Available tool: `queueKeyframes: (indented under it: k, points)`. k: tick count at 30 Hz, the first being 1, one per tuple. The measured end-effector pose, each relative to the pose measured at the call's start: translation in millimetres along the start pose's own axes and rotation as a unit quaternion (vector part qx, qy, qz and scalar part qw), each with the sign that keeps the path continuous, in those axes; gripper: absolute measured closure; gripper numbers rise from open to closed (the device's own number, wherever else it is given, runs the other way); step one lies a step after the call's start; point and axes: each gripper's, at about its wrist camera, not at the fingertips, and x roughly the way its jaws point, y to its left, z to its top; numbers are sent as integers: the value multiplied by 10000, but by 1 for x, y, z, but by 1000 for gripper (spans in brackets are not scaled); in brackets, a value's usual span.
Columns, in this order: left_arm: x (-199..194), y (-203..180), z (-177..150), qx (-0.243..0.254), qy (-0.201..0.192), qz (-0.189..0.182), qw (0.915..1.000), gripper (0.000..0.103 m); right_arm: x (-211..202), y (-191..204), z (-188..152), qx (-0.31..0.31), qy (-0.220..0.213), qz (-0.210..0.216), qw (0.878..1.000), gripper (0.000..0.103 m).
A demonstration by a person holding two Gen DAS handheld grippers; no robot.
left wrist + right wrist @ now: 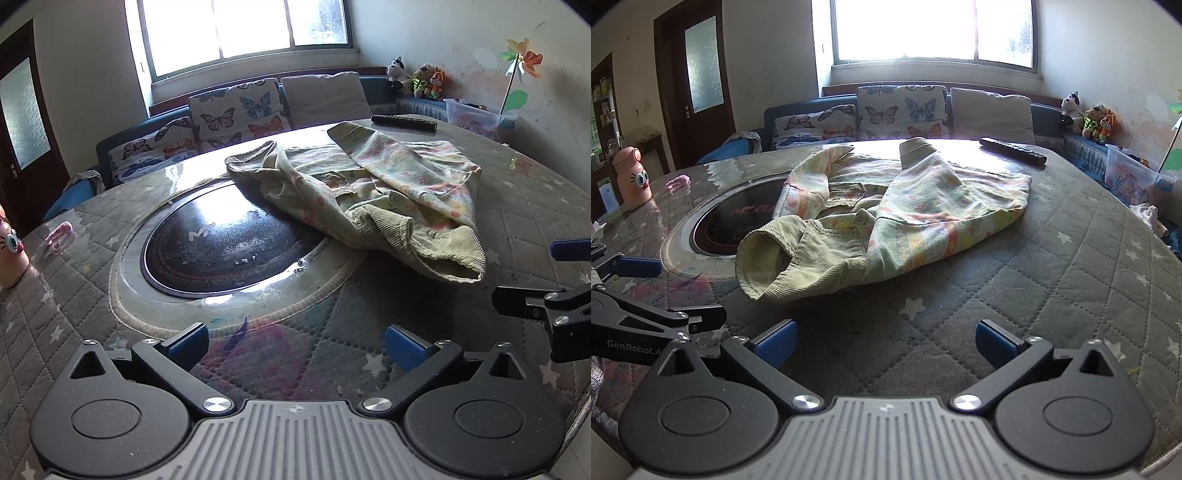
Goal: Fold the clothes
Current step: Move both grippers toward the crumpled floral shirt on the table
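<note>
Both the left tool (296,343) and the right tool (885,341) hover with fingers spread wide, holding nothing. The crumpled jacket (886,214) lies mid-bench (1089,280), its cuff toward the near edge. Bare quilted cover lies between tools and cuff.

Remote (1012,150) on quilted table (1071,280); pink bottle (631,179) at left; butterfly cushions (901,110) behind.

Crumpled jacket (886,206) on quilted table (1071,280)

Quilted round table (1052,295) with crumpled jacket (886,214), remote (1012,150), pink bottle (631,177).
</note>
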Motion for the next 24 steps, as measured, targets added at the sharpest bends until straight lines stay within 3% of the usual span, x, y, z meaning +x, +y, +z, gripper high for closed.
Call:
queueKeyframes:
  k: [24]
  points:
    - [6,25,32,-40,-243,234,9994,0,6,-5,25,-172,-38,77,9998,0]
